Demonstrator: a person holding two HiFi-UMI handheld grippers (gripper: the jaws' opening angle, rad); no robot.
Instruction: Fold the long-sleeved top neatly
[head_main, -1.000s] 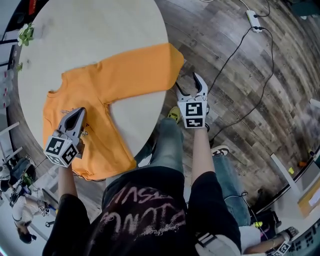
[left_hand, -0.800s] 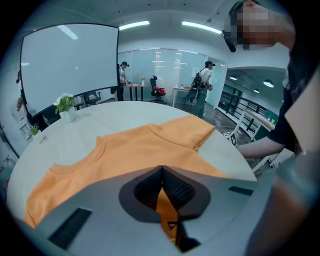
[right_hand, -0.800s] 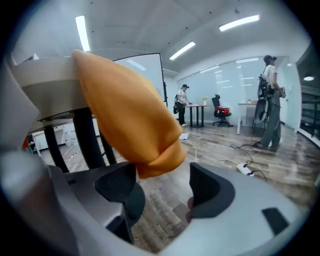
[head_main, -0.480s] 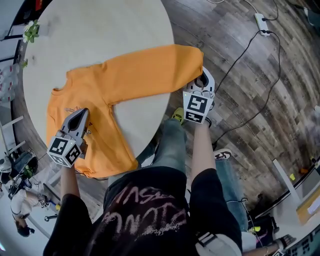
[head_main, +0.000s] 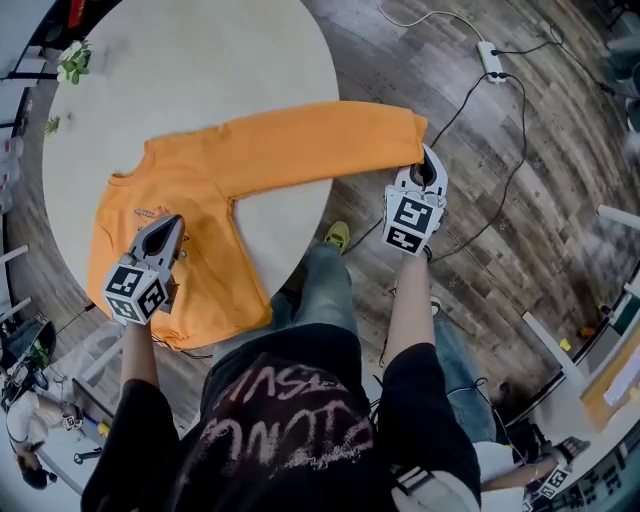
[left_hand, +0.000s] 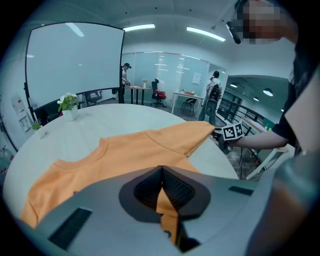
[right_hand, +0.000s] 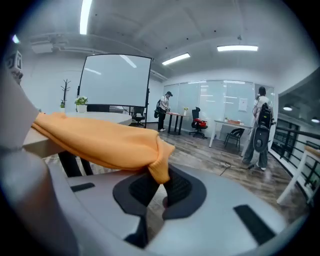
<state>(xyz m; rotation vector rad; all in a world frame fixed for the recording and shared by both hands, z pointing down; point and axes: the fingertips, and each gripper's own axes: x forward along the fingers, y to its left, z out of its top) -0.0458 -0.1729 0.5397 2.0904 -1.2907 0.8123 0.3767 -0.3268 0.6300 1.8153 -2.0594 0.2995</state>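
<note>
Orange top (head_main: 190, 180), sleeve (head_main: 330, 135) stretched past table rim (head_main: 300, 235)

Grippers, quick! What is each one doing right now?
Left gripper: closed, holding the orange long-sleeved top.
Right gripper: jaws just closed, holding the top's sleeve cuff.

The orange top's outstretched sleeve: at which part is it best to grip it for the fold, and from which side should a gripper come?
Grip the cuff, coming from the floor side, beyond the rim of the table. The sleeve lies flat on the table and only its end juts past the edge, so jaws can close around it there. The right gripper has just closed on that cuff.
</note>
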